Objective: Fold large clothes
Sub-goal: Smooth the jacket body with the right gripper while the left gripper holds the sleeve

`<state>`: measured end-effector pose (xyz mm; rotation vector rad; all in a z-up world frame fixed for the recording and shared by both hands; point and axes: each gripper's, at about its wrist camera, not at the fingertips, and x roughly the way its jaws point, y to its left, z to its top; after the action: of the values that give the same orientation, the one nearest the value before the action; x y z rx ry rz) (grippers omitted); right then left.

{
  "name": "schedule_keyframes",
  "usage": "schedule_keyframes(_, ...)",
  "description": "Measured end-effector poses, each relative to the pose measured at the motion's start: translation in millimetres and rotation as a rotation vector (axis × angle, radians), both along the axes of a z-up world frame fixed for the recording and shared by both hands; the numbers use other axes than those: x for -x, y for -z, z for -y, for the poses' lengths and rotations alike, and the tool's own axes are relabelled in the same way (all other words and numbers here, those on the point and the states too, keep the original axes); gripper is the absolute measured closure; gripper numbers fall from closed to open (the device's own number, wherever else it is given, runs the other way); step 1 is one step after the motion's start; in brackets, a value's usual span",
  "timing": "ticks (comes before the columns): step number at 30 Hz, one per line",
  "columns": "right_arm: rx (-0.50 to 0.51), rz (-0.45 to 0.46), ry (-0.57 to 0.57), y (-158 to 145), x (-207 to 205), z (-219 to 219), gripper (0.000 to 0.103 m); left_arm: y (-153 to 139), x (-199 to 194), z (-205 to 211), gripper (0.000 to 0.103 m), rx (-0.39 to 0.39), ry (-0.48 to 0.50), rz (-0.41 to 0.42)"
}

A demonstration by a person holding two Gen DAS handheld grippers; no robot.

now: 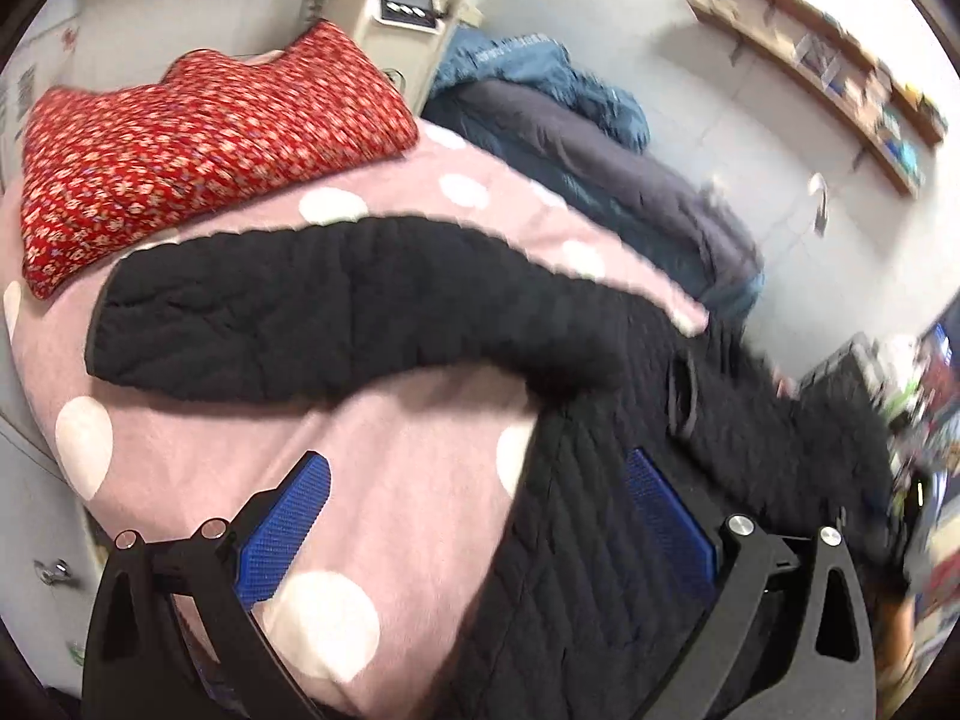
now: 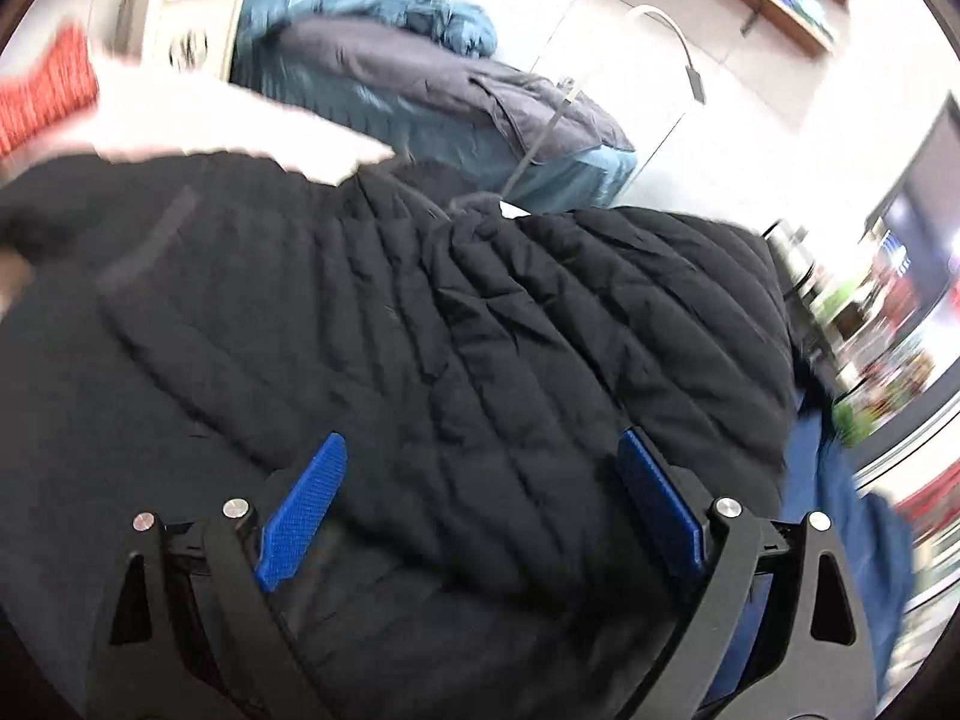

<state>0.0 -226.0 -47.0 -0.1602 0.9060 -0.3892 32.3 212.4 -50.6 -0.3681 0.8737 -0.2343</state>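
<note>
Nearest in the left wrist view, the left hand-held gripper (image 1: 477, 519) has its blue pads spread wide apart, empty, above the seam where a black quilted jacket (image 1: 600, 570) meets a pink bed cover with white dots (image 1: 372, 480). Only this view shows the jacket's sleeve (image 1: 312, 306) stretched flat toward 10 o'clock across the cover. Beyond it, at 11 o'clock, lies a folded red floral garment (image 1: 198, 144). The right wrist view is filled by the jacket's puffy body (image 2: 480, 312); the right hand-held gripper (image 2: 480, 516) also stands wide apart over it, gripping nothing. Farther off, at 12 o'clock in both views, a blue and grey heap of bedding (image 2: 420, 78) sits against a white wall. A wooden shelf (image 1: 840, 78) hangs at 2 o'clock, its contents blurred.
</note>
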Motion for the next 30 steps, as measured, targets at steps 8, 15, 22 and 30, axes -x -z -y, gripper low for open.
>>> schedule_keyframes(8, -0.282, 0.039, 0.023, -8, 68, 10, 0.012, 12, -13, -36, 0.006, 0.153, -0.113, -0.007)
schedule_keyframes(15, -0.325, -0.005, 0.081, 19, 77, 13, 0.012, 47, -20, -68, 0.007, 0.244, -0.217, -0.051)
schedule_keyframes(22, -0.233, -0.022, 0.017, 19, 67, -10, 0.012, 78, -38, -114, 0.009, 0.443, -0.356, -0.080)
schedule_keyframes(30, -0.169, -0.013, -0.027, 15, 67, -27, 0.012, 112, -57, -141, 0.050, 0.512, -0.504, -0.143)
